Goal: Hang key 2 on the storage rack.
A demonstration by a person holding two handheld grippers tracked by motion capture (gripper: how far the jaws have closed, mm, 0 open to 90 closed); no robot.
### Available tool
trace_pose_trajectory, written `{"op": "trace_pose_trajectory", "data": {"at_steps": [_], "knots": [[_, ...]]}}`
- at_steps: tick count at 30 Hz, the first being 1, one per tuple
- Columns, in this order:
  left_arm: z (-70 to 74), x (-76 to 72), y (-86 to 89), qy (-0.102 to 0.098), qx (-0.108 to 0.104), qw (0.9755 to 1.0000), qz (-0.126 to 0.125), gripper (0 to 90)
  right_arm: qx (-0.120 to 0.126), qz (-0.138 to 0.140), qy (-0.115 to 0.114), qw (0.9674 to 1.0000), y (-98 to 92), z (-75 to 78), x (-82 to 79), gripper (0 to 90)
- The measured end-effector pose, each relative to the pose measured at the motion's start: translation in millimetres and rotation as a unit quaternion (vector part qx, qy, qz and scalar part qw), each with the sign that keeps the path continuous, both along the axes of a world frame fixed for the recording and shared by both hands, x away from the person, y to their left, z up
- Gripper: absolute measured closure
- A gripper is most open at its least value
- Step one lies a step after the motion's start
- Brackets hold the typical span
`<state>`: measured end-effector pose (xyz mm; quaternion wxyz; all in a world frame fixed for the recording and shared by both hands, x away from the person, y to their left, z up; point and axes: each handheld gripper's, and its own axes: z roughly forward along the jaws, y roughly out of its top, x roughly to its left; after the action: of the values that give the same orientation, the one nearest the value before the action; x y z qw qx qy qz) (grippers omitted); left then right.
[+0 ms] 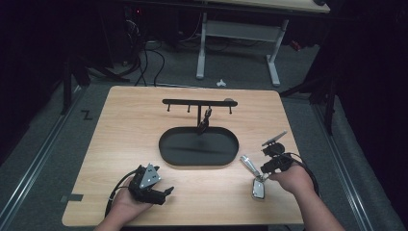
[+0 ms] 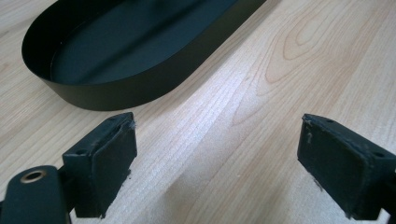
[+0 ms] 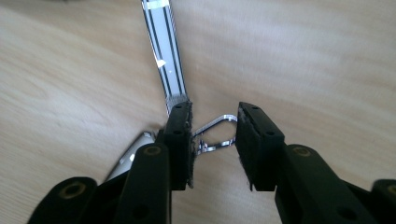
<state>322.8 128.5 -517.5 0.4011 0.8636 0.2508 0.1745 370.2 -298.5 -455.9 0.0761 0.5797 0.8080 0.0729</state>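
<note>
The wooden table carries a black oval tray at its centre, with a black hook rack rising from the tray's far rim. A dark item hangs from the rack. The left gripper rests near the table's front edge, jaws wide apart with bare wood between them. The right gripper points down at a keyring set lying right of the tray. A metal ring sits between its narrowed jaws, touching both pads; a firm clamp cannot be confirmed. A striped metal tag extends beyond.
</note>
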Motion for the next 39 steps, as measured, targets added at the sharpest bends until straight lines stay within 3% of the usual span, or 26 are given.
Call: {"op": "trace_pose_trajectory", "data": {"at_steps": [7,12,18,24,28,31,34,39], "knots": [[0.8,-1.8,-3.2,-0.005,0.009,0.9999,-0.005,12.7,-0.006,-0.002,0.025,0.9997,-4.6,-20.9,-15.6,74.7],[-0.2,-3.1,-6.3,-0.004,0.016,0.9998,-0.01,12.8,0.003,-0.006,0.021,0.9998,-6.7,-29.2,-16.5,75.7],[-1.1,-1.7,-7.4,-0.003,0.018,0.9998,-0.011,13.1,0.006,-0.023,-0.009,0.9997,-8.0,-31.9,2.7,76.0],[-0.7,-1.9,-6.2,-0.003,0.017,0.9998,-0.011,13.3,-0.006,-0.033,-0.019,0.9993,-3.8,-32.2,21.3,74.8],[-1.0,-2.1,-4.4,-0.003,0.018,0.9998,-0.01,13.4,-0.004,-0.022,-0.028,0.9994,4.1,-21.3,18.0,74.3],[-0.9,-2.1,-3.8,-0.003,0.016,0.9998,-0.009,13.4,-0.001,-0.008,-0.019,0.9998,11.2,-16.3,11.8,74.7],[-0.4,-2.8,-4.2,-0.004,0.017,0.9998,-0.011,13.5,-0.004,-0.013,-0.008,0.9999,12.9,-20.5,8.9,73.7],[-1.0,-1.9,-4.9,-0.003,0.018,0.9998,-0.012,13.5,0.002,-0.035,-0.011,0.9993,13.2,-26.3,12.1,68.3]]}}
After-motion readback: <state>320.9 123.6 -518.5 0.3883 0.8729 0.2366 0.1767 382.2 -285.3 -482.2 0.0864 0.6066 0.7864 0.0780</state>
